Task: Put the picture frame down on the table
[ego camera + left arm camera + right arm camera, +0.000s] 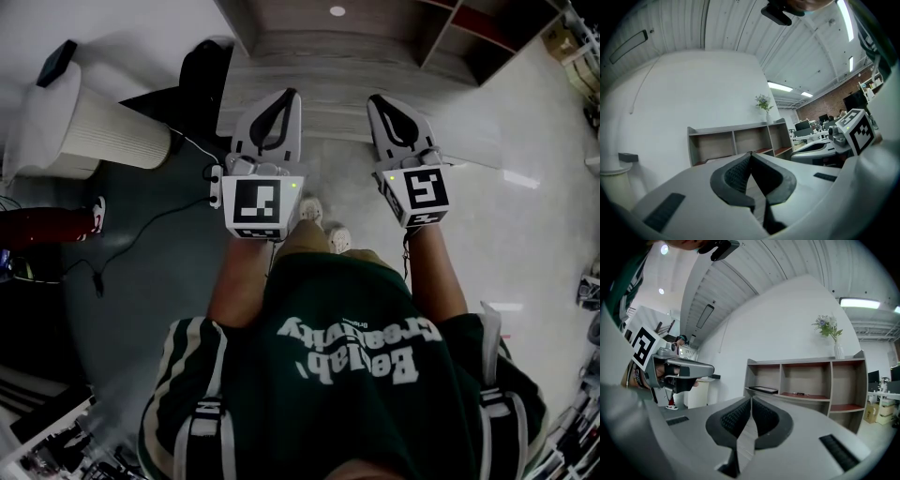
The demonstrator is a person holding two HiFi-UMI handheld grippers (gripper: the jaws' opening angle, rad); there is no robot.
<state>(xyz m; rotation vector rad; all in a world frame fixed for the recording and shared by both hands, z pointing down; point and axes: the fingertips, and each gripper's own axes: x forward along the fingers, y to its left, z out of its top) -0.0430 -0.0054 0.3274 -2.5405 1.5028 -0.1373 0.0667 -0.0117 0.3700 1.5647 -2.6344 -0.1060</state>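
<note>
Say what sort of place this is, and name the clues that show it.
Probably an open-plan office: desks with monitors against a brick wall, ceiling strip lights, and a low shelf unit topped with a vase of flowers.

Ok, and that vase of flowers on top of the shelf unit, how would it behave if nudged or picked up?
The vase looks tall and narrow, with flowers spreading above it, so it is probably top-heavy and apt to tip if pushed. It seems pale and glassy, so likely smooth, slippery and breakable. Whether it holds water cannot be told.
</note>
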